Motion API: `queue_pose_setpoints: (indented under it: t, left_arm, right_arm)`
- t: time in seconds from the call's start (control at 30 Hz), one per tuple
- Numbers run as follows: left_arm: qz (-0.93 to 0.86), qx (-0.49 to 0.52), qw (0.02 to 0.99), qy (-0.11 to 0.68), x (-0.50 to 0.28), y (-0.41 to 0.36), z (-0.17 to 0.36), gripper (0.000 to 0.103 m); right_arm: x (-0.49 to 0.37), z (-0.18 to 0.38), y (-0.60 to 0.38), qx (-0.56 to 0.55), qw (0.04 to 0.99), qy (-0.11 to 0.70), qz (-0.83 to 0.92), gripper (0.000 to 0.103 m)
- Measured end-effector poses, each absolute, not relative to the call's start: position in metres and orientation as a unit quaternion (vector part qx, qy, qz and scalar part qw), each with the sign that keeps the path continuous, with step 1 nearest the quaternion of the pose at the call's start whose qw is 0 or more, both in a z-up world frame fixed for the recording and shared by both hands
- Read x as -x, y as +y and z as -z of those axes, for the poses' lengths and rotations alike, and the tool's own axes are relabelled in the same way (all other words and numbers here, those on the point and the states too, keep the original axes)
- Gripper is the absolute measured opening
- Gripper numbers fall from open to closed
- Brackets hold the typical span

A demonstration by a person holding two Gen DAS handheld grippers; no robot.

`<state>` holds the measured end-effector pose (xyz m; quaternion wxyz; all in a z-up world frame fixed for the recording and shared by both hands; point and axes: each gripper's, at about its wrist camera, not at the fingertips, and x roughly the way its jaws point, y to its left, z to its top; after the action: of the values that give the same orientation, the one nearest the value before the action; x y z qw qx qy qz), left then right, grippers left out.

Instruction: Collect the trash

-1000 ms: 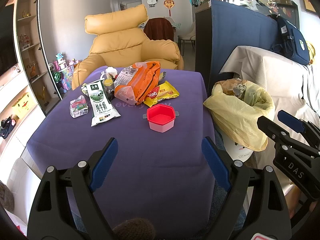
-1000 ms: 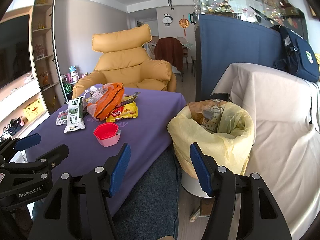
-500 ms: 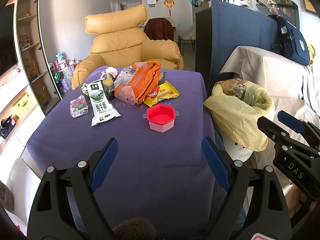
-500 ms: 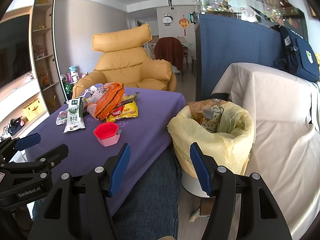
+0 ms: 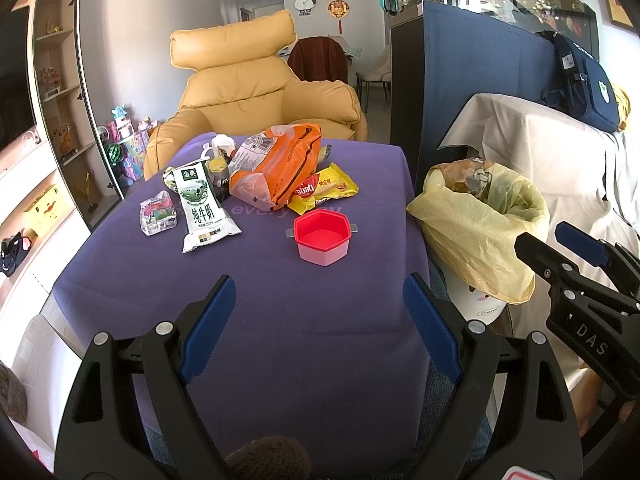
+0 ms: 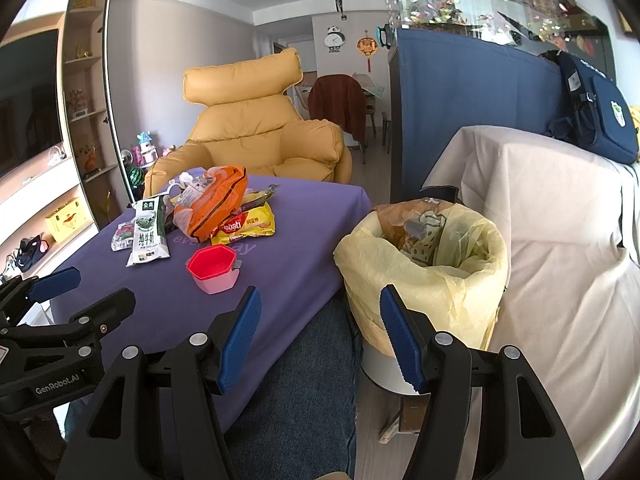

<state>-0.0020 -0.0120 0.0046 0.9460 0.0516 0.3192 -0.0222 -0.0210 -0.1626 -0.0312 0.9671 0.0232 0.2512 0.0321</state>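
Hovering over the near edge of the purple-covered table [image 5: 304,320], the left gripper [image 5: 318,304] has its blue-padded jaws spread wide with nothing between them. The right gripper [image 6: 320,326] is likewise agape and empty, poised over a denim-clad leg [image 6: 316,392] between the table's right side and the trash bin [image 6: 424,264]. Beyond the left claw, near the table's middle, sits a red plastic cup [image 5: 323,236] (hexagonal, upright, apparently empty). Farther back lies the litter: a yellow snack packet [image 5: 326,190] just behind the cup, an orange bag [image 5: 280,166] overlapping it, a white-and-green milk pouch [image 5: 200,208] to the left, and a small crumpled wrapper [image 5: 157,218] at the far left. The bin, lined with a yellow bag and already holding some rubbish, stands right of the table.
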Motion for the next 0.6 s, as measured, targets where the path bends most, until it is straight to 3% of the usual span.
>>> queue_pose_setpoints:
  t: [0.33,0.6]
  left_arm:
    - [0.02,-0.035,0.942,0.333,-0.02,0.007,0.0,0.082]
    - [0.047,0.007,0.938,0.342,-0.092,0.062,0.017,0.082]
  right_arm:
    - [-0.008,0.034,-0.158,-0.015,0.964,0.262,-0.031,0.058]
    - [-0.083,0.029,-0.135,-0.013,0.96,0.267,-0.077,0.058]
